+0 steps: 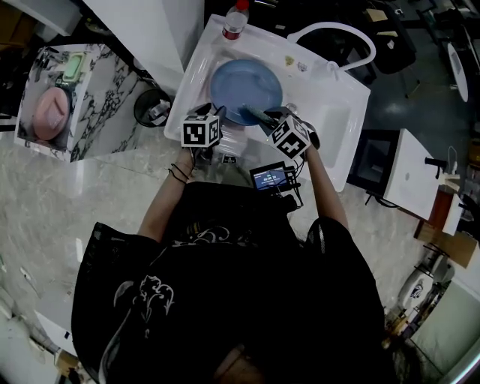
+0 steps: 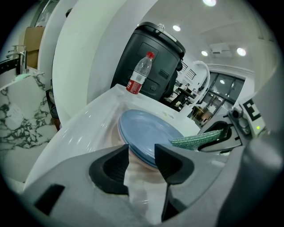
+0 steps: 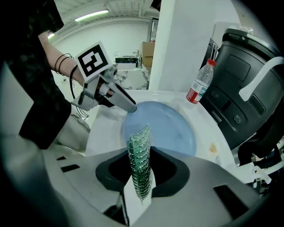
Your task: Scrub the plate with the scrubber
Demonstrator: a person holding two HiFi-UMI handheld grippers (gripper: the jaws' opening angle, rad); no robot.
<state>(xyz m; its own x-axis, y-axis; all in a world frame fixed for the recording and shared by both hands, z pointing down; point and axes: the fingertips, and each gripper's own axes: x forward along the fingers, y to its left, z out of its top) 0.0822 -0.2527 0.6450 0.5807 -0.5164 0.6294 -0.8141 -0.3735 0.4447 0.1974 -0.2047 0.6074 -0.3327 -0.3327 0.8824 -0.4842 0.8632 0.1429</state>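
Note:
A blue plate (image 1: pixel 246 90) lies tilted in the white sink (image 1: pixel 315 112). My left gripper (image 1: pixel 215 114) is shut on the plate's near left rim; the plate (image 2: pixel 148 133) runs in between the two dark jaws of the left gripper (image 2: pixel 142 152). My right gripper (image 3: pixel 142 165) is shut on a green mesh scrubber (image 3: pixel 141 164), held edge-on and upright. The scrubber (image 2: pixel 195 141) hangs over the near right part of the plate (image 3: pixel 164 126); whether it touches the plate I cannot tell. In the head view the right gripper (image 1: pixel 264 117) sits at the plate's near edge.
A clear bottle with a red cap (image 1: pixel 235 21) stands at the sink's far corner. A white faucet (image 1: pixel 334 31) arches over the right side. A black bin (image 3: pixel 248 84) stands behind the sink. A marble counter (image 1: pixel 97 97) with a pink dish is on the left.

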